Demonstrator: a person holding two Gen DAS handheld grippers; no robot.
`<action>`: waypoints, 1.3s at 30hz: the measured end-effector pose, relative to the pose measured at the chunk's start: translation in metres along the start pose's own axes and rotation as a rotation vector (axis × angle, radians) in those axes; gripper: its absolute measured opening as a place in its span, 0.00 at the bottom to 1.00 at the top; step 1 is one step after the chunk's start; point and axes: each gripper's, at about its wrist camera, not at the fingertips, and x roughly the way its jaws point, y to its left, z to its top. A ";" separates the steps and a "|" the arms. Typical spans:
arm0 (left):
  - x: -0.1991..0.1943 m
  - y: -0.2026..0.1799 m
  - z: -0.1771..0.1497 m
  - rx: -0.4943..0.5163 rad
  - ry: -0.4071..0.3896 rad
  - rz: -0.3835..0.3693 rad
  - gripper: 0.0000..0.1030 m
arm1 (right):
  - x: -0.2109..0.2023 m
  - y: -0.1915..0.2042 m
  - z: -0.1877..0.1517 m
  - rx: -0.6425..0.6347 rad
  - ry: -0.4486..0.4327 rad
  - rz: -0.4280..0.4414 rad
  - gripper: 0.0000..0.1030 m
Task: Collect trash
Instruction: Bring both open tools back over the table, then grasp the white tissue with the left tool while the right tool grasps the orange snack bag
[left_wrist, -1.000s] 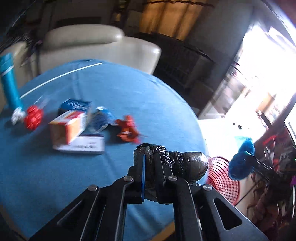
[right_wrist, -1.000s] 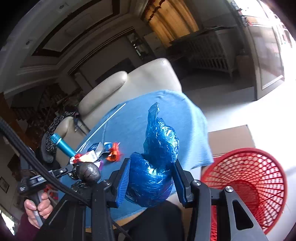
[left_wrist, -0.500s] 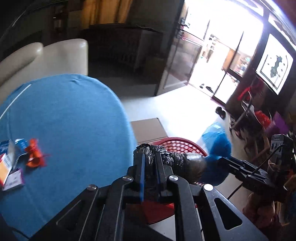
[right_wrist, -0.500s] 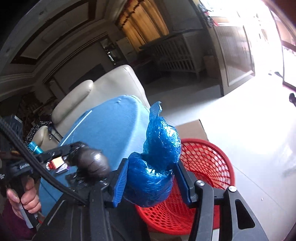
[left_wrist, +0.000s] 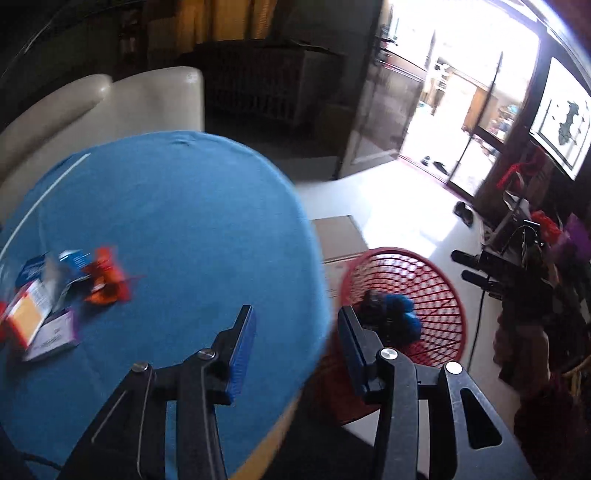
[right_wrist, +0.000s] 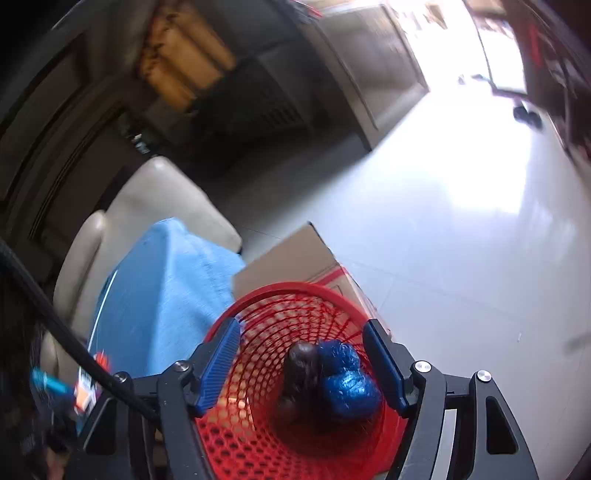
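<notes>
Both hand-held grippers, left (left_wrist: 295, 334) and right (right_wrist: 301, 360), wide apart, empty. Black bag (right_wrist: 299, 376) lengthwise near-to-far, touching blue bag (right_wrist: 347, 384) in basket (right_wrist: 258, 435).

Boxes and wrappers (left_wrist: 48, 306) left of the fingers motion-blurred, labels unreadable, black bag (right_wrist: 301, 373) between the fingers half hidden behind the blue bag (right_wrist: 345, 384)

The left wrist view looks forward and down from above the near edge of the blue table (left_wrist: 177, 229), facing the open doorway — the red basket (left_wrist: 436, 280) sits lower right, near. The right wrist view looks steeply down from directly above the same red basket (right_wrist: 258, 435), very close — table at left. Both views share basket, table edge and cardboard box (right_wrist: 295, 254).
</notes>
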 end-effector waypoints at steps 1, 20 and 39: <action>-0.006 0.012 -0.005 -0.015 -0.004 0.031 0.46 | 0.011 -0.004 0.006 0.030 0.007 -0.009 0.70; -0.134 0.245 -0.116 -0.478 -0.120 0.516 0.58 | 0.008 0.070 -0.033 -0.169 0.017 -0.106 0.71; -0.105 0.449 -0.085 -0.671 -0.107 0.598 0.60 | 0.075 0.374 -0.131 -0.767 0.220 0.276 0.70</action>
